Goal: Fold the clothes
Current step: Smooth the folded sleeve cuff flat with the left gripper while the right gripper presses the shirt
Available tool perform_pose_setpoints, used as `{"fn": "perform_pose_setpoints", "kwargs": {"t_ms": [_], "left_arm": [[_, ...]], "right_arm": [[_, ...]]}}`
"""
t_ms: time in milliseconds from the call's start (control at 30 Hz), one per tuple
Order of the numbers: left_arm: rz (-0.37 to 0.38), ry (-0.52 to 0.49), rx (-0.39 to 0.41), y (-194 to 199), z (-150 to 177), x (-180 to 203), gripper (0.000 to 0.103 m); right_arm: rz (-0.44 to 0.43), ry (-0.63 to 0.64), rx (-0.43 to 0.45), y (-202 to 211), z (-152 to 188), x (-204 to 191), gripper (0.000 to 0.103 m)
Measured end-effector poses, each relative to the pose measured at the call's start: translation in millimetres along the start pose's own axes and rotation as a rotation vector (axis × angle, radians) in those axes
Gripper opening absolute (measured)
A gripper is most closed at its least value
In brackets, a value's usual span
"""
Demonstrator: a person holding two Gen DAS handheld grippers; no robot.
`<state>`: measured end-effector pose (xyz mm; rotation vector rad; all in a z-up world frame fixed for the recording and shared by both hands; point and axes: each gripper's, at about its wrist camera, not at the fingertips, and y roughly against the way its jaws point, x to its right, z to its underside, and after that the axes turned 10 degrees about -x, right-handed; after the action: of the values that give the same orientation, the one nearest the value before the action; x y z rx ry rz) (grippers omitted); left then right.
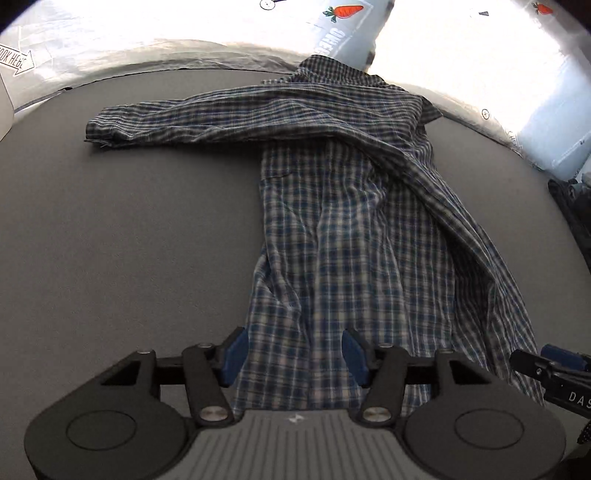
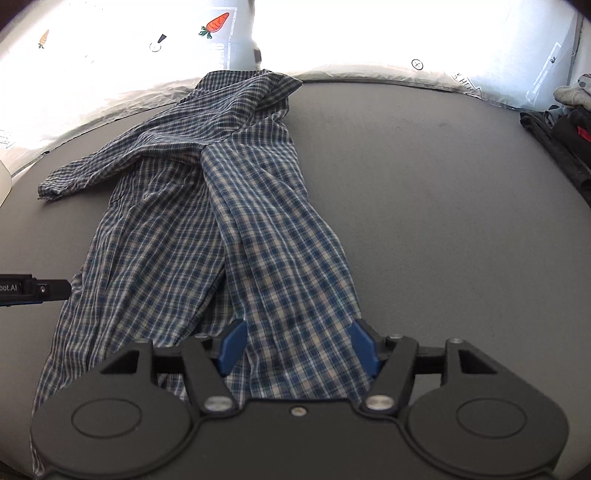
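Observation:
A blue and white plaid long-sleeved shirt [image 1: 351, 229] lies lengthwise on the grey table [image 1: 129, 221], collar at the far edge, hem towards me. One sleeve [image 1: 184, 122] stretches out to the left. The right side [image 2: 273, 236] is folded over the body. My left gripper [image 1: 295, 350] is open just above the hem, its blue pads [image 1: 238, 350] on either side of the cloth. My right gripper [image 2: 295, 345] is open over the folded panel's near end. Neither holds the cloth. Each gripper's tip shows at the edge of the other's view.
White plastic sheeting with carrot prints [image 1: 347, 11] rises behind the table's far edge. A pile of dark items and clothes [image 2: 565, 122] lies at the table's right edge. A white box corner [image 1: 5, 107] stands at the far left.

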<state>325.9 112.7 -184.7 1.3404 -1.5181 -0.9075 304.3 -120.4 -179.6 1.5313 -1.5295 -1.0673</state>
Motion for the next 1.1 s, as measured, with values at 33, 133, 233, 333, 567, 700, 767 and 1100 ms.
{"fn": "perform_pose_setpoints", "kwargs": {"t_ms": [33,133,233,333,567,700,767,1100], "left_arm": [[0.001,-0.018,-0.016,-1.2,8.2,9.6,0.057],[-0.019,-0.046,-0.058,-4.4,27.2,28.8,0.057],[-0.042,-0.036,-0.094,-7.4,43.1,38.4,0.058],[-0.062,0.006,-0.099,-7.4,54.2,37.6,0.062],[-0.122,0.048,-0.101,-8.1,73.7,43.2,0.075],[-0.146,0.067,-0.095,-6.8,81.9,44.4,0.080],[-0.151,0.080,-0.093,-6.0,85.1,43.3,0.082],[-0.164,0.119,-0.088,-1.7,99.2,37.0,0.094]], "right_arm": [[-0.011,0.004,-0.005,1.2,5.3,3.3,0.060],[-0.028,0.030,-0.015,4.7,19.6,11.5,0.057],[-0.044,0.057,-0.021,8.3,30.1,19.0,0.053],[-0.067,0.092,-0.017,13.1,38.4,24.4,0.046],[-0.125,0.232,0.007,22.5,57.5,24.4,0.038],[-0.158,0.325,0.006,24.9,67.3,16.0,0.038],[-0.153,0.361,-0.006,22.1,71.1,12.0,0.038],[-0.192,0.287,-0.036,12.8,65.4,28.9,0.006]]}}
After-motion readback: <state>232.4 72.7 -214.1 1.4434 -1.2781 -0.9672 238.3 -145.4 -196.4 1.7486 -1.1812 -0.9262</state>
